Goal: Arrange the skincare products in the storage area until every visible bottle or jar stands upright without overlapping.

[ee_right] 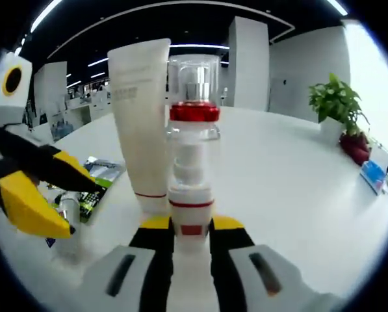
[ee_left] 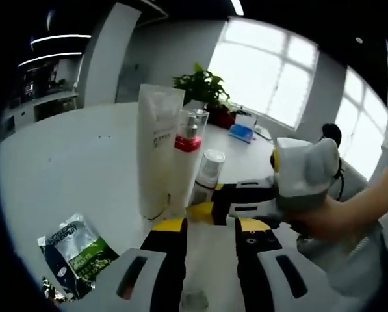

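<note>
1. Right gripper: in the right gripper view its black jaws with yellow tips are clamped on the base of a clear pump bottle, which stands upright on the white table.
2. Pump bottle appearance: transparent body, red band at the collar, a second thin red band near the base, a clear cap over a silver pump head.
3. Left gripper: in the left gripper view its jaws stand apart with only table surface between the tips (nothing gripped). It also shows at the left edge of the right gripper view.
4. Green sachet: lies flat on the table, to the left of the left gripper's jaws.
5. White tube: stands upright on its cap end, just beside the pump bottle, with small print near the top and a thin red line near the bottom (print too small to read).
6. Small white bottle: upright, with a pale cap, near the pump bottle.
7. Far zone: a potted plant stands near the table's far edge, before a bright window.
</note>
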Demonstrator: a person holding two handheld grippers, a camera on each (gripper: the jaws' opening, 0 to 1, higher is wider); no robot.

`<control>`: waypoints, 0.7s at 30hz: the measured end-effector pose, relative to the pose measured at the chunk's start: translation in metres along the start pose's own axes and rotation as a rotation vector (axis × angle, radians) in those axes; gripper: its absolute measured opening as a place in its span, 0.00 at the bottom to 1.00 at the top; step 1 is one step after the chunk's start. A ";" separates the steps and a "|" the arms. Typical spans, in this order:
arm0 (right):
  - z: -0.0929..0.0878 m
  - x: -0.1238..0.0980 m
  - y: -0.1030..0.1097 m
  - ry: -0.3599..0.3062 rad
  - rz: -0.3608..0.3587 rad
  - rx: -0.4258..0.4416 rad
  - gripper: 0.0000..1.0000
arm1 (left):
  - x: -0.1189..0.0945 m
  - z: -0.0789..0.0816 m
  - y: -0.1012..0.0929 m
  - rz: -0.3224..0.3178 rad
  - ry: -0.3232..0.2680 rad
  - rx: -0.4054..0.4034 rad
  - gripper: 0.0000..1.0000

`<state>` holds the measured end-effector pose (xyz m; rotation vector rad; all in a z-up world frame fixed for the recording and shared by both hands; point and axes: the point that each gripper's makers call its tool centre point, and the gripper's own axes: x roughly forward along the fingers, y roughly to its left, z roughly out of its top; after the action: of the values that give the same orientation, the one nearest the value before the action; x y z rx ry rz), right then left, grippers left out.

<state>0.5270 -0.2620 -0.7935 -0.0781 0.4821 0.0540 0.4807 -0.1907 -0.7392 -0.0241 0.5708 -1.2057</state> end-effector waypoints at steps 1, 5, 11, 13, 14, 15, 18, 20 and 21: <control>0.000 0.000 0.000 0.000 0.000 0.000 0.20 | -0.002 -0.003 -0.001 0.001 0.002 -0.008 0.26; 0.000 0.002 0.001 0.004 0.000 -0.017 0.20 | -0.007 -0.010 -0.001 0.010 0.004 -0.034 0.26; -0.003 0.002 0.001 0.022 0.008 -0.011 0.20 | -0.010 -0.010 0.002 0.023 0.006 -0.041 0.27; -0.003 0.002 0.002 0.025 0.015 -0.016 0.21 | -0.010 -0.011 0.004 0.029 0.011 -0.033 0.27; -0.004 0.002 0.002 0.028 0.017 -0.016 0.21 | -0.011 -0.011 0.005 0.034 0.014 -0.029 0.28; -0.005 0.002 0.003 0.035 0.019 -0.027 0.21 | -0.011 -0.011 0.006 0.037 0.016 -0.028 0.28; -0.009 0.002 0.005 0.049 0.033 -0.019 0.25 | -0.013 -0.013 0.009 0.050 0.026 -0.034 0.29; -0.010 0.001 0.006 0.054 0.032 -0.031 0.30 | -0.014 -0.015 0.010 0.058 0.033 -0.041 0.30; -0.010 0.001 0.007 0.058 0.037 -0.034 0.31 | -0.015 -0.016 0.012 0.065 0.037 -0.042 0.30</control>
<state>0.5222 -0.2564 -0.8034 -0.1046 0.5403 0.0966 0.4806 -0.1685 -0.7502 -0.0182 0.6251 -1.1330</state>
